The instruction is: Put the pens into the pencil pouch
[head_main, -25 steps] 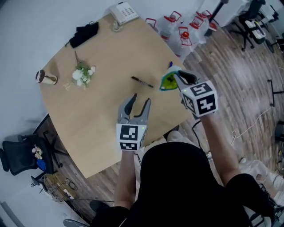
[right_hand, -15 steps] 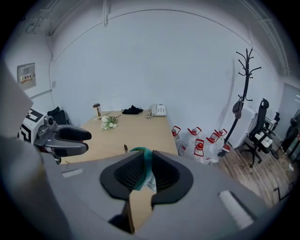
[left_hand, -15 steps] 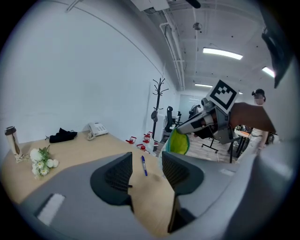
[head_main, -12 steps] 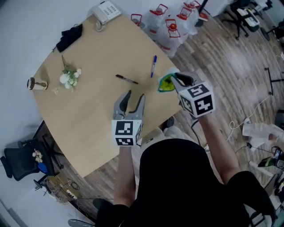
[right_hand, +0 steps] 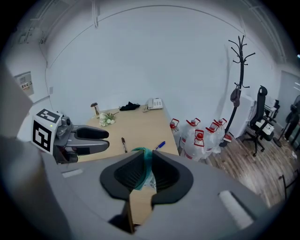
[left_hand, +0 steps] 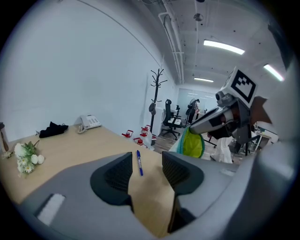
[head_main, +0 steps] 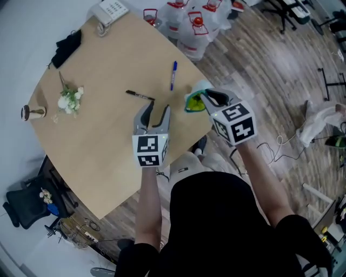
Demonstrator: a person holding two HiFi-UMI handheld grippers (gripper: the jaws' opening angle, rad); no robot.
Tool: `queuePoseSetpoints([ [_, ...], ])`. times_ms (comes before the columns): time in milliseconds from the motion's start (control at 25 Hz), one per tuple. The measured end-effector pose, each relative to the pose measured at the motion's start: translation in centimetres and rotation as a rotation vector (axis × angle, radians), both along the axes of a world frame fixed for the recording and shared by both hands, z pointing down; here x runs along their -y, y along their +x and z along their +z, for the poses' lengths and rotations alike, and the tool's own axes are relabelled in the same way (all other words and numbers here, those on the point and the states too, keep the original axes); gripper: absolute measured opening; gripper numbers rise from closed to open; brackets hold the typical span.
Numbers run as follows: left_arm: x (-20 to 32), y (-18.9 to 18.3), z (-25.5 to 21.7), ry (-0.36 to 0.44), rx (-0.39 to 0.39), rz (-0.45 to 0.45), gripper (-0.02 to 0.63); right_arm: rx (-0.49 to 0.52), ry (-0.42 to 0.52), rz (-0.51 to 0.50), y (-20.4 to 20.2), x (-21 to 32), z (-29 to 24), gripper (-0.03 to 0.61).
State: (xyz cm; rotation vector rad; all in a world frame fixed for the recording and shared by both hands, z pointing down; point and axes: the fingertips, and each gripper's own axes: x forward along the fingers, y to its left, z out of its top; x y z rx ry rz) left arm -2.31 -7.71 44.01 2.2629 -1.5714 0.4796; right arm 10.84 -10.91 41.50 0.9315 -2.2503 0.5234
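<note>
A blue pen (head_main: 173, 74) and a black pen (head_main: 139, 95) lie apart on the light wooden table (head_main: 97, 146). My left gripper (head_main: 155, 110) hovers open just short of the black pen, nothing between its jaws. In the left gripper view the blue pen (left_hand: 139, 163) shows beyond the open left gripper (left_hand: 146, 171). My right gripper (head_main: 208, 98) is shut on the rim of a green, yellow and teal pouch (head_main: 194, 101), held over the table's right edge. In the right gripper view its teal edge (right_hand: 144, 164) sits pinched between the jaws of the right gripper (right_hand: 145, 171).
A white phone (head_main: 111, 8), a black cloth (head_main: 67, 46), a small flower bunch (head_main: 69, 99) and a small brown object (head_main: 31, 112) lie along the far and left sides. Water jugs (head_main: 189, 27) stand on the floor beyond the table; an office chair (head_main: 27, 205) stands at lower left.
Both grippers have moved forward and down toward the pens. The blue pen, hidden behind the pouch a second ago, now shows. The right gripper still holds the pouch.
</note>
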Motion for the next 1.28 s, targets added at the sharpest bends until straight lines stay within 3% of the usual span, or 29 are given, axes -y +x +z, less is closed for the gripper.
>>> queuePoseSetpoints([
  [240,2.7,0.8,3.0,-0.039,-0.026,0.032,0.198,-0.013,-0.012,0.034,0.6,0.1,0.5,0.060],
  [480,5.2,1.9,7.1,-0.089,-0.005,0.092,0.198,0.002,-0.031,0.097,1.1,0.4,1.0,0.060],
  [1280,8.8,4.0,15.3,-0.246,-0.035,0.073,0.186,0.000,-0.051,0.164,1.6,0.5,1.3,0.060],
])
